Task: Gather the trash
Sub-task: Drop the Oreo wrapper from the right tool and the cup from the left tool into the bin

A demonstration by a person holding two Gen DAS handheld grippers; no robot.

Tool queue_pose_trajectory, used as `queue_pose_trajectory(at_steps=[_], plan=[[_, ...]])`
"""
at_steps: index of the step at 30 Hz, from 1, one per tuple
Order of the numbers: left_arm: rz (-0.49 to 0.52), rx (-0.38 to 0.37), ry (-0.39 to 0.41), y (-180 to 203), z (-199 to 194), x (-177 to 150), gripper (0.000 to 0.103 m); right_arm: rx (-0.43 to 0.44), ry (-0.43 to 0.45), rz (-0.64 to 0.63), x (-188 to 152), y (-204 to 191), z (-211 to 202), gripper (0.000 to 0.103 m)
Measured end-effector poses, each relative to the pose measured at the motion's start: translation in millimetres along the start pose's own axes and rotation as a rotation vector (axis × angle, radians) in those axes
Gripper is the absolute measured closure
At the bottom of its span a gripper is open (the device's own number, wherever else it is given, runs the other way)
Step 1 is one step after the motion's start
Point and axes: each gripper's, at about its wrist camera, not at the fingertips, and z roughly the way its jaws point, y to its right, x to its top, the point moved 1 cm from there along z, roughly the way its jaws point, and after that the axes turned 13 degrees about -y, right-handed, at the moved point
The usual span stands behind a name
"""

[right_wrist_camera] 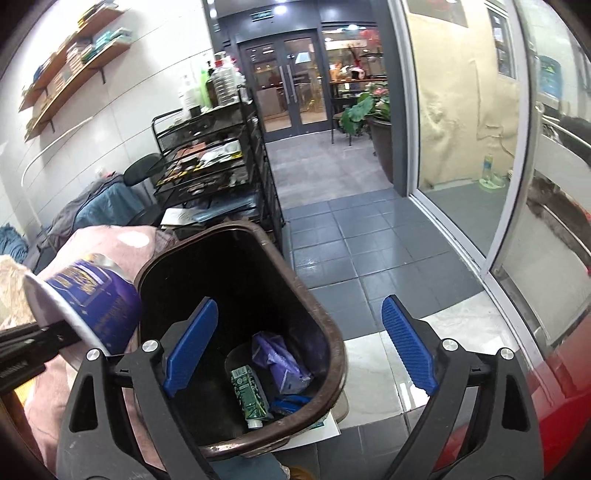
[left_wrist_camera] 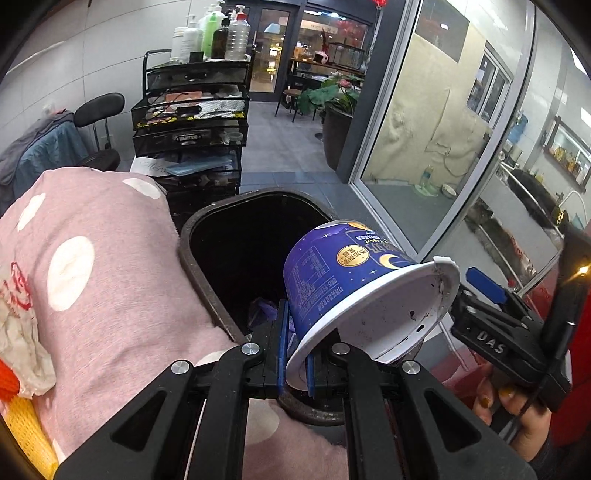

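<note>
This looks like a small shop or salon back area opening onto a commercial corridor. A black mesh trolley [left_wrist_camera: 190, 110] carries pump bottles [left_wrist_camera: 212, 33], wall shelves [right_wrist_camera: 70, 62] hold stacked goods, and glass double doors [right_wrist_camera: 295, 81] show lit storefronts beyond, past a potted plant [right_wrist_camera: 373, 110].

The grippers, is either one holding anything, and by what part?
The left gripper pinches the blue cup by its rim. The right gripper is open and empty.
</note>
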Motion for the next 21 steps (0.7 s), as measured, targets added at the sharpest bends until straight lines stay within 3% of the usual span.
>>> queue_pose_trajectory(at_steps=[9, 11, 12, 14, 16, 21], plan=[[0.045, 0.045, -0.070, 12, 25, 11, 0.095, -0.009, 0.027, 0.065, 1, 19, -5, 0.011], [0.061, 0.051, -0.082, 14, 29, 12, 0.090, -0.010, 0.026, 0.069, 0, 22, -5, 0.011], [0.064, 0.053, -0.085, 14, 30, 12, 0.086, -0.011, 0.025, 0.071, 0, 23, -5, 0.011], [0.073, 0.067, -0.090, 17, 31, 10, 0.047, -0.013, 0.025, 0.075, 1, 24, -5, 0.010], [0.083, 0.077, -0.068, 19, 28, 7, 0.024, -0.015, 0.027, 0.079, 0, 26, -6, 0.010], [0.111, 0.093, -0.028, 24, 16, 4, 0.012, -0.018, 0.031, 0.087, 1, 28, -6, 0.010]])
